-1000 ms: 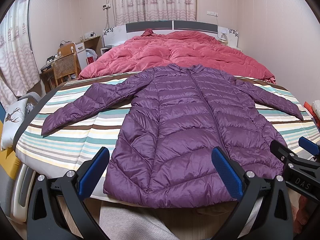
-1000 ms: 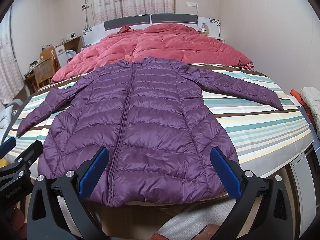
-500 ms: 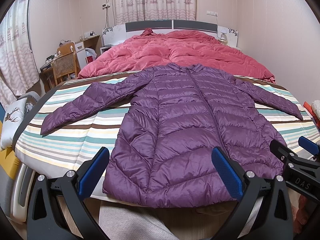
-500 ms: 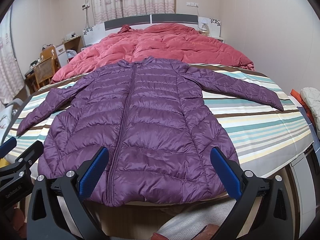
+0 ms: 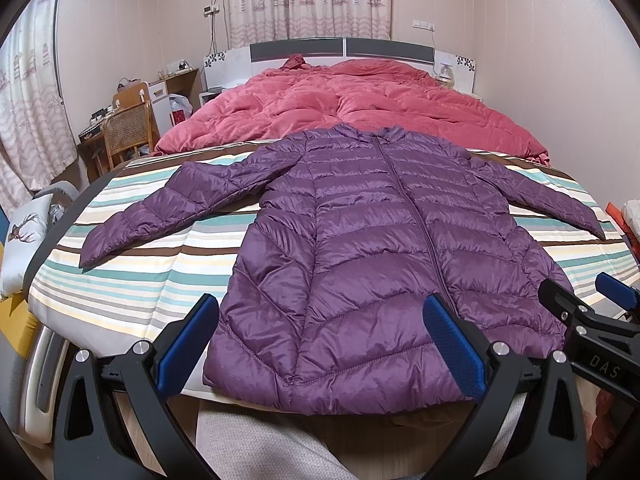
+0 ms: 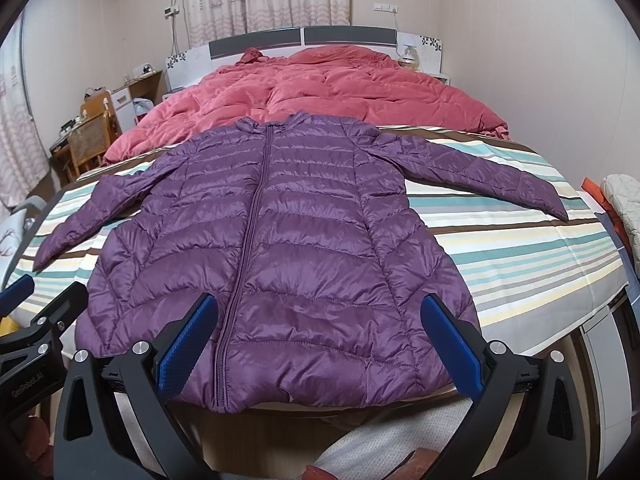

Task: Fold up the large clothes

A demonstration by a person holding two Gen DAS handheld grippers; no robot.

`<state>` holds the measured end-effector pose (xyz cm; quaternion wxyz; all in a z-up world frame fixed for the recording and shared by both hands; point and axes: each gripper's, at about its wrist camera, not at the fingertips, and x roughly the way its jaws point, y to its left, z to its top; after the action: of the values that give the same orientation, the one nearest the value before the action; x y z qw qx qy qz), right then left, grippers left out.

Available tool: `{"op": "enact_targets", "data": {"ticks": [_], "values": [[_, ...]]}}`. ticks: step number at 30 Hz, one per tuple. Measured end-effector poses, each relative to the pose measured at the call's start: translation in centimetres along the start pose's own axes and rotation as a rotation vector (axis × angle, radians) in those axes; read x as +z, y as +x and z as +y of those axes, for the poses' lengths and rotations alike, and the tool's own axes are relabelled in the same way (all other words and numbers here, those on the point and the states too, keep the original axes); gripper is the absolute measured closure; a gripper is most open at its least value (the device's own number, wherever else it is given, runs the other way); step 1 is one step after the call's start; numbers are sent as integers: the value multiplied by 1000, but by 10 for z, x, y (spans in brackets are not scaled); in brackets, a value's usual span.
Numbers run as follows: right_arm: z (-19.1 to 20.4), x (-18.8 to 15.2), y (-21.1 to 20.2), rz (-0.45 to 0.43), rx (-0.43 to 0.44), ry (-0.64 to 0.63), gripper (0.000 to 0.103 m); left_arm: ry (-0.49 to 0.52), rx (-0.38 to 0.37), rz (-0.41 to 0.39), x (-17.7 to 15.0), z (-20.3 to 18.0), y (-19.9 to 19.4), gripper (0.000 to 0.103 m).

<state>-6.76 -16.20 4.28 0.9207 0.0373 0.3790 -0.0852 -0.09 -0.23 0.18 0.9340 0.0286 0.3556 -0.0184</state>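
Bed [image 5: 52, 236] w/ striped sheet [image 5: 132, 280] (teal, cream, brown, grey bands) over near half. Purple quilted jacket [image 5: 372, 248] lies flat on sheet, front up, zip closed, sleeves spread to both sides, hem at near edge, collar twd. headboard. Red duvet [image 5: 360, 108] bunched over far half, touching jacket collar area.
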Motion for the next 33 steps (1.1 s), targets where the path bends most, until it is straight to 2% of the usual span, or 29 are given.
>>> {"op": "enact_targets", "data": {"ticks": [16, 23, 25, 27, 29, 32, 33], "values": [[-6, 0, 5, 22, -4, 18, 3, -1, -25, 29, -6, -5, 9, 2], [-14, 4, 14, 27, -9, 31, 3, -10, -47, 72, -7, -1, 20, 2], [-22, 8, 16, -16, 51, 37, 3, -17, -84, 97, -7, 2, 25, 2], [-31, 14, 23, -34, 146, 33, 3, -32, -147, 121, -10, 5, 32, 2], [-38, 19, 33, -1, 153, 31, 3, -66, -208, 150, -12, 10, 40, 2], [-56, 25, 56, 58, 86, 51, 3, -77, -164, 184, -12, 13, 53, 2], [-70, 29, 71, 102, 74, 90, 3, -70, -148, 182, -11, 14, 57, 2]]}}
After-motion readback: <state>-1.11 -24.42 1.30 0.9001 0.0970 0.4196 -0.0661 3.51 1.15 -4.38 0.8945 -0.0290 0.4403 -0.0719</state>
